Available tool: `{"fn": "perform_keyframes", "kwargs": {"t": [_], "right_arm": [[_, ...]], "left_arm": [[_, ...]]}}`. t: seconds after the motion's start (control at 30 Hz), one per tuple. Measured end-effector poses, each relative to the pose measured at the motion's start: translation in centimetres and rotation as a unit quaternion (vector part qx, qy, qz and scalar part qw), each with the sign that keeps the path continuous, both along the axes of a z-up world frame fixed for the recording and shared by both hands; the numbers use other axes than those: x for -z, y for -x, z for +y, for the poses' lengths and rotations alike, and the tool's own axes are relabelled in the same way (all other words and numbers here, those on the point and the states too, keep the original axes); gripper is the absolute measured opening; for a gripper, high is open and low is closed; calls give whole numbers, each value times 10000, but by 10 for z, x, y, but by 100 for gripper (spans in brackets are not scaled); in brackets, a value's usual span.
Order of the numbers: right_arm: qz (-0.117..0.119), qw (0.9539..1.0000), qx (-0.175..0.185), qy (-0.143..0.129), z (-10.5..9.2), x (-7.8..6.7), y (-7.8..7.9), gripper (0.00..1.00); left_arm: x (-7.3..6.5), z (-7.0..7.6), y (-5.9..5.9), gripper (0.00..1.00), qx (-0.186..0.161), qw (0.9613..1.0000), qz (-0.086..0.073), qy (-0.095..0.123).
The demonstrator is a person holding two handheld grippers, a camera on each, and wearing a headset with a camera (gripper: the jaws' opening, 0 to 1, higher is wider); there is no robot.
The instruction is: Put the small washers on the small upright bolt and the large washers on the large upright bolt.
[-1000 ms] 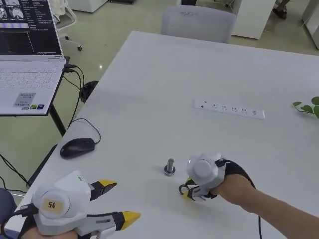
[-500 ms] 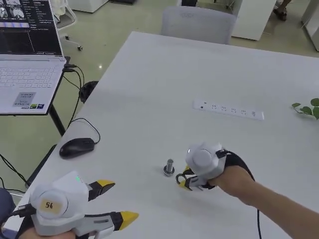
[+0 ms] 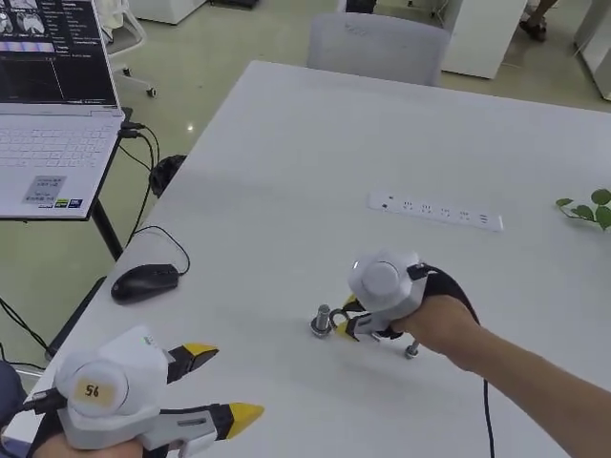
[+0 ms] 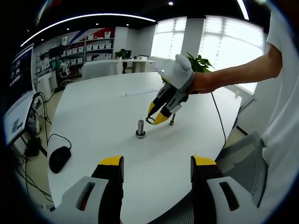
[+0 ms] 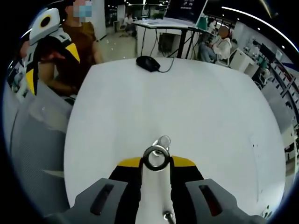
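Your right tool [image 5: 156, 164] is closed on 1 washer [image 5: 155, 158]. The washer is a metal ring pinched at its lower edge between the 2 yellow tips, and it stands upright ahead of them. In the right gripper view the top of the large bolt [image 5: 163, 140] sits directly behind the ring's upper rim. Whether ring and bolt touch cannot be told. In the left gripper view the ring hangs just beside the top of that bolt, on the side nearer your hand and above the desk [image 3: 286, 162].

The large bolt stands upright on the desk and is wider at its base. The small bolt [image 3: 411, 350] also stands upright, just beside the underside of your right hand [image 3: 441, 329] and near the large bolt. Neither bolt shows a washer threaded over its top.

Your left tool [image 3: 221, 384] is open, with its 2 yellow-tipped jaws spread and nothing between them. It is held low at the near left corner of the desk, well apart from both bolts.

Other items noted:
- 1 black mouse [image 3: 143, 282] lies near the left edge, with its cable running off the desk.
- 1 white power strip [image 3: 435, 210] lies flat beyond the bolts.
- 1 open laptop [image 3: 52, 124] sits on a separate stand to the left.
- 1 grey chair [image 3: 377, 46] stands at the far end.
- Green leaves of a plant [image 3: 587, 205] show at the right edge.
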State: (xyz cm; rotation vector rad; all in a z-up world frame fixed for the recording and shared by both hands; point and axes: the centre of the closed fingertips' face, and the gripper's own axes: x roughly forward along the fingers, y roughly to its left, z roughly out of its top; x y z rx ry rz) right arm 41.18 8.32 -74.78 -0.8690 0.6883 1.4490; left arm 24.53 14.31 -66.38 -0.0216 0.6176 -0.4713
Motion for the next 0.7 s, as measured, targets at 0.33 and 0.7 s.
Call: {"fn": "perform_keyframes", "kwargs": {"t": [0.33, 0.7], "right_arm": [[-39, 10000, -80, 26, 15, -7, -7, 23], [32, 9997, -145, 192, 21, 0, -11, 23]], "left_arm": [[1, 0, 1, 57, -20, 10000, 8, 15], [1, 2, 1, 57, -35, 10000, 12, 8]]}}
